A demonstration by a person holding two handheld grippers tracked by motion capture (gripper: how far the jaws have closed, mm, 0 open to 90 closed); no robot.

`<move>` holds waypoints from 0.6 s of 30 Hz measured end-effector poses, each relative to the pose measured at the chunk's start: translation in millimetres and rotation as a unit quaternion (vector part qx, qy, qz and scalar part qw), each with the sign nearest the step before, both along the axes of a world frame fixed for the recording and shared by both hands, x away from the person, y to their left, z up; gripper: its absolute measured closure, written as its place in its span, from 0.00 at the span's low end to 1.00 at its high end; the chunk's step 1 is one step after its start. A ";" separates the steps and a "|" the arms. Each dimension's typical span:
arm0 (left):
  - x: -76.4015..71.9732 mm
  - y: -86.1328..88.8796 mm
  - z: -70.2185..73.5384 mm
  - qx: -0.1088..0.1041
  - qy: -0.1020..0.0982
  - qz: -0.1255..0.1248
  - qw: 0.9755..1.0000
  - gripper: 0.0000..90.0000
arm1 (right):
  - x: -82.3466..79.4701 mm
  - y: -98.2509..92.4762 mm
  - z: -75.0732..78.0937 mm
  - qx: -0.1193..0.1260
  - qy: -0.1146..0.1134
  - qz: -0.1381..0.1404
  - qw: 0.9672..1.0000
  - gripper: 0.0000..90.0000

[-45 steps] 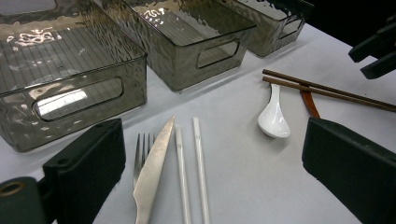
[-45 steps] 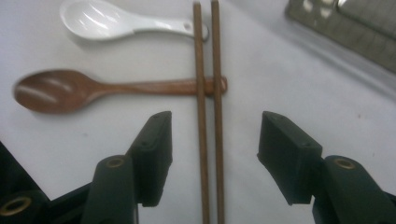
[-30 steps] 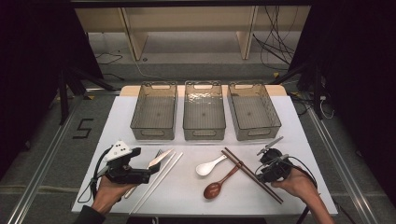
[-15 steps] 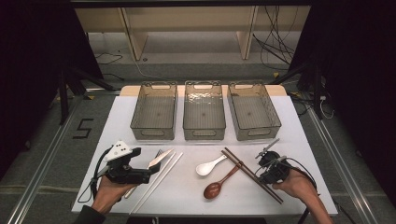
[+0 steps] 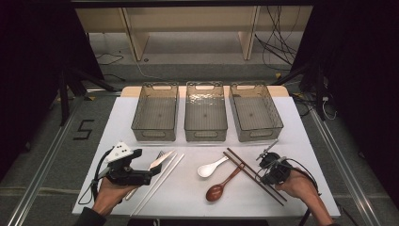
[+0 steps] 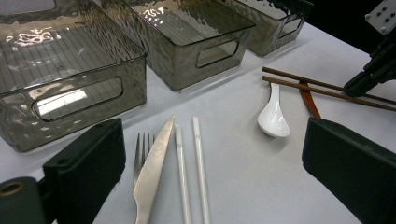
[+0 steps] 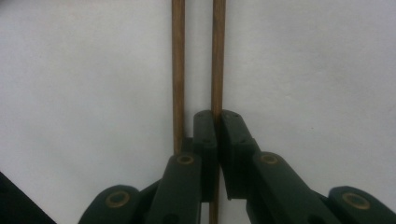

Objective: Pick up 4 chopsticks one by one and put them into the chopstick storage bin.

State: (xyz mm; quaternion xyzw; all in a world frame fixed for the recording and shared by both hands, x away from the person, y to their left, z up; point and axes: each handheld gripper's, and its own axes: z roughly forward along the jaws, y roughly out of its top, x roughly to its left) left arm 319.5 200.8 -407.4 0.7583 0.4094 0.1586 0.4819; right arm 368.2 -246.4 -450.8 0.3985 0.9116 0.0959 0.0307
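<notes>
Two brown chopsticks lie slanted on the white table at the right. My right gripper points down onto them. Its jaws have just been closing, and in the right gripper view my right gripper is shut on the right-hand chopstick, while the other chopstick runs just outside the left jaw. My left gripper rests low at the front left, and in its own view my left gripper stands wide open over a knife, a fork and two white chopsticks, touching none.
Three clear grey bins stand in a row across the back of the table. A white spoon and a brown spoon lie in the middle, the brown spoon's handle under the brown chopsticks. The knife lies beside the left gripper.
The right gripper's jaws have drawn together over the brown chopsticks. Both hands have stayed where they were, and nothing on the table has shifted.
</notes>
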 end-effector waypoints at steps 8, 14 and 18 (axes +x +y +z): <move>0.8 -0.9 -0.9 0.002 0.004 -0.002 1.000 0.06 | -3.1 -3.1 18.8 0.016 -0.037 0.013 0.999 0.96; 7.0 -1.6 -2.3 0.013 0.026 -0.012 0.999 0.06 | -14.3 21.3 34.9 0.026 -0.066 0.070 0.995 0.96; 10.1 -5.9 -1.1 0.025 0.033 -0.031 0.999 0.06 | -22.2 40.7 39.4 0.029 -0.072 0.108 0.991 0.96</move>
